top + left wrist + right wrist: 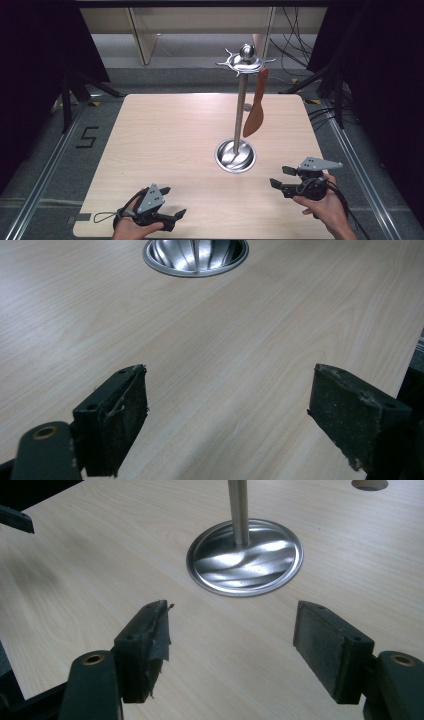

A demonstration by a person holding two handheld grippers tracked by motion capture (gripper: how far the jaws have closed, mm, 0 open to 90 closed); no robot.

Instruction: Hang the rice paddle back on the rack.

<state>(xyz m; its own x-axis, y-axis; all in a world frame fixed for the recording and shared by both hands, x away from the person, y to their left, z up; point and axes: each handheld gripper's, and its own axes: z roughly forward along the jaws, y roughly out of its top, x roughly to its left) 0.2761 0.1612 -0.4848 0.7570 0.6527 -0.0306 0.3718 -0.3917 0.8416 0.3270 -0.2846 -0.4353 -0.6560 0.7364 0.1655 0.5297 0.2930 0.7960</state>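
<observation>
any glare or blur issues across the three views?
High view: surroundings very dark, table evenly lit, bright highlights on the stand's top and base. Left gripper view: jaws soft, stand base cropped by the top edge. Right gripper view: strong streaky glare on the base, wood grain sharp.

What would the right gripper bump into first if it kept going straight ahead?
Probably the metal stand: its round base lies right ahead of the open right gripper, the pole just behind. Only bare table lies between them, though depth is hard to judge.
</observation>
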